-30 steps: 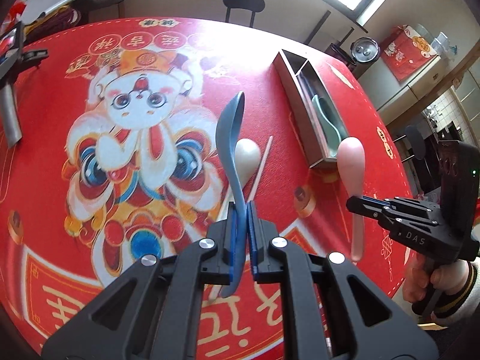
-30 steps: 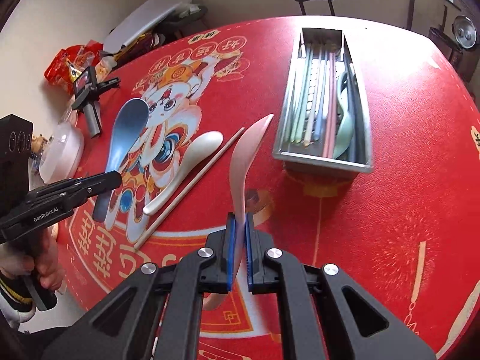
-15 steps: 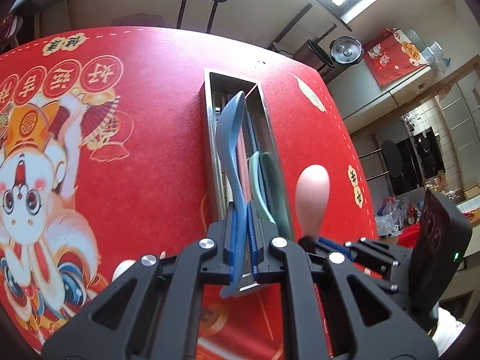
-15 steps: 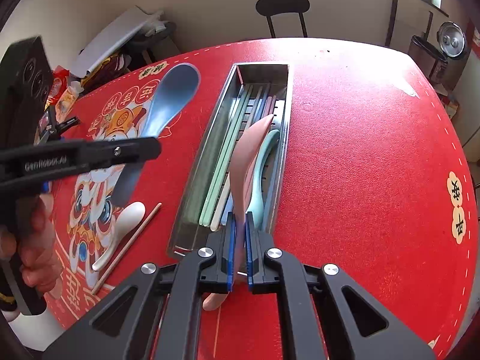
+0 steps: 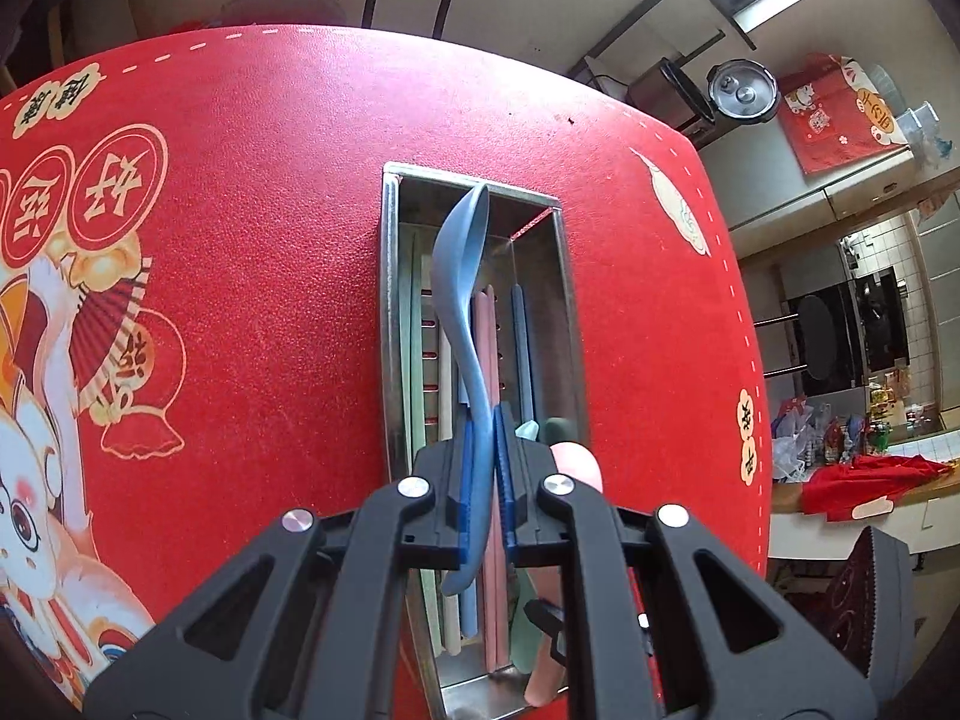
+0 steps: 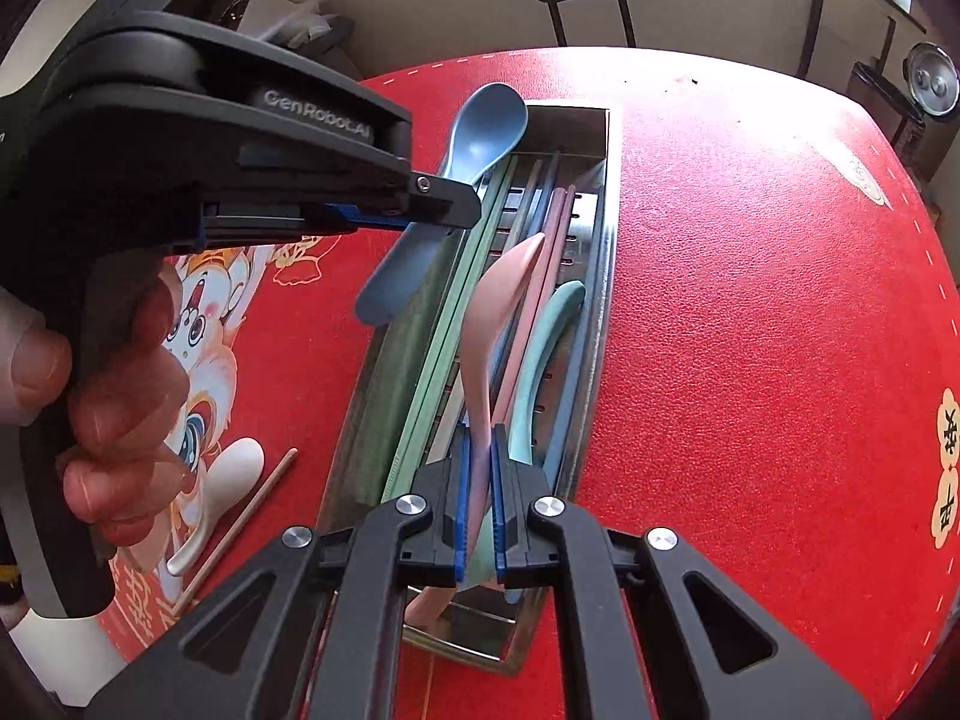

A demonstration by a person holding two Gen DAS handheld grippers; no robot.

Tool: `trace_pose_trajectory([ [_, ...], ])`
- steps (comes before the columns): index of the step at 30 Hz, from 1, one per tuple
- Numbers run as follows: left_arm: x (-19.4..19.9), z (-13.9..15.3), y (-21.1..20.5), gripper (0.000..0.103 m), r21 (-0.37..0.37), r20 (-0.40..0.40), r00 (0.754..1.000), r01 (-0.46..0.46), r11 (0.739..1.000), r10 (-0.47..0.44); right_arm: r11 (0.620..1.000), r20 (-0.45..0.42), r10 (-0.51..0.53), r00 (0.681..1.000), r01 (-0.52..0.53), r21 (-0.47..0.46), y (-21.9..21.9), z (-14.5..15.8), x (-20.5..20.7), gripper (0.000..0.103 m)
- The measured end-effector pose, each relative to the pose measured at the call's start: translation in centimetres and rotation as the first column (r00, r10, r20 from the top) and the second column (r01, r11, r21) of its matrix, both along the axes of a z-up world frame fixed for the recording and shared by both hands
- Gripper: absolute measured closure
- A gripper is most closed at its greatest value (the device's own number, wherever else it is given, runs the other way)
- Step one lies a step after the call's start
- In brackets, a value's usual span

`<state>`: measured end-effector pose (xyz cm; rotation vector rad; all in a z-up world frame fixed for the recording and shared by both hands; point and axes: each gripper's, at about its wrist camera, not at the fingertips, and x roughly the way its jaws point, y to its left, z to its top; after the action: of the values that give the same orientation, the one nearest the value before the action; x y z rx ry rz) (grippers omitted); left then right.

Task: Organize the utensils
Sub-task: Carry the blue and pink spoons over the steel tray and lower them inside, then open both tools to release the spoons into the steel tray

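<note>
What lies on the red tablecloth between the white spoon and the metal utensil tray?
A single wooden chopstick lies between the white spoon and the metal tray, shown in the right wrist view.

Metal tray (image 6: 603, 276) crowded with chopsticks (image 6: 474, 276), teal spoon (image 6: 549, 348); red tablecloth (image 6: 750, 330) right of tray open.

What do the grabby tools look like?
Both are black plastic. The left tool and right tool each have two angular arms with triangle cut-outs, round silver screws and blue pads inside the tips. The left one has "GenRobot.AI" printed on its side in grey letters.
</note>
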<state>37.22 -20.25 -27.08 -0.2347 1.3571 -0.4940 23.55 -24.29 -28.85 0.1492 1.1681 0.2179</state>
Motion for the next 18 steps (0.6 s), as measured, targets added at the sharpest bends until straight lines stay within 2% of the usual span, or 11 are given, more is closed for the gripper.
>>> trace_pose_trajectory([
  [2, 0.4, -0.4, -0.3, 0.09, 0.001, -0.008, 1.0, -0.005, 1.0, 0.005, 1.0, -0.009, -0.001, 1.0, 0.001, -0.001, 0.1, -0.2, 0.0, 0.097],
  [4, 0.6, -0.5, -0.4, 0.083, -0.014, -0.008, 1.0, -0.009, 1.0, 0.009, 1.0, -0.015, -0.007, 1.0, 0.007, 0.0, 0.0, -0.4, 0.1, 0.096],
  [7, 0.5, 0.3, -0.1, 0.081, -0.019, 0.021, 1.0, 0.006, 1.0, -0.005, 1.0, -0.002, -0.024, 1.0, 0.024, 0.02, -0.3, 0.2, -0.1, 0.096],
  [11, -0.1, 2.3, 1.3, 0.072, -0.031, 0.071, 0.997, 0.013, 0.999, -0.011, 0.999, 0.02, -0.043, 0.999, 0.043, 0.022, -1.0, 1.2, -0.7, 0.093],
  [14, -1.2, 4.2, 3.4, 0.06, -0.031, 0.132, 0.991, 0.015, 0.999, -0.011, 0.997, 0.037, -0.07, 0.997, 0.069, 0.037, -1.3, 2.1, -1.8, 0.081],
  [16, -2.1, 5.5, 4.8, 0.057, -0.01, 0.177, 0.984, 0.024, 1.0, -0.022, 0.995, 0.054, -0.085, 0.995, 0.083, 0.047, -1.3, 2.7, -2.8, 0.073],
  [18, -3.3, 6.7, 6.3, 0.04, 0.01, 0.218, 0.976, 0.025, 1.0, -0.027, 0.994, 0.065, -0.1, 0.993, 0.096, 0.055, -1.2, 3.2, -3.7, 0.06],
])
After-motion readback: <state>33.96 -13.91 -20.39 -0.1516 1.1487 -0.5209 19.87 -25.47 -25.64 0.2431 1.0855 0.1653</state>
